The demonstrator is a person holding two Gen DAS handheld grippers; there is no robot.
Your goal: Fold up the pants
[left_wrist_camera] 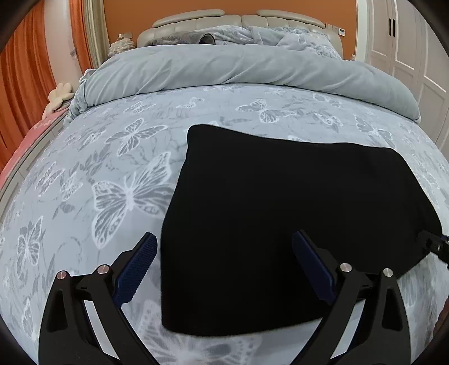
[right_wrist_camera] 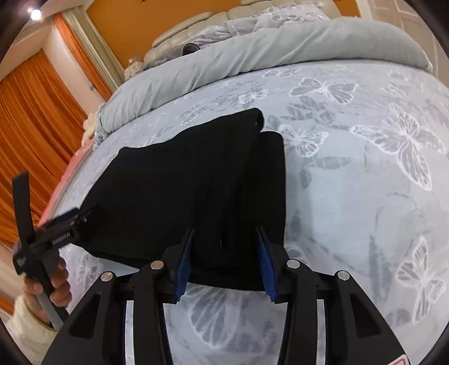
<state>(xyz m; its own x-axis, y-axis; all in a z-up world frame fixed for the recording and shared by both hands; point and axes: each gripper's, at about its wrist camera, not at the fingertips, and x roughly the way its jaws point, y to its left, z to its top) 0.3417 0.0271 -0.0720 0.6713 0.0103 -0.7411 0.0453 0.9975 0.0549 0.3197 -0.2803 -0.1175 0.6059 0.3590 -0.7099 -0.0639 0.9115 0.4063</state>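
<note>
The black pants (left_wrist_camera: 283,224) lie folded into a compact stack on the butterfly bedspread (left_wrist_camera: 106,174). My left gripper (left_wrist_camera: 224,238) is open, just above the stack's near left corner, one finger over the bedspread, the other over the cloth. In the right wrist view the pants (right_wrist_camera: 196,185) show layered folds, with the waistband end at the far right. My right gripper (right_wrist_camera: 226,233) is open above the near edge of the stack and holds nothing. The left gripper (right_wrist_camera: 70,221) appears there at the stack's left side, held by a hand.
A rolled grey duvet (left_wrist_camera: 224,70) lies across the bed behind the pants, with pillows and a padded headboard (left_wrist_camera: 196,19) beyond. Orange curtains (left_wrist_camera: 22,92) hang left. White wardrobe doors (left_wrist_camera: 407,47) stand right. The bed's edge (left_wrist_camera: 16,179) runs along the left.
</note>
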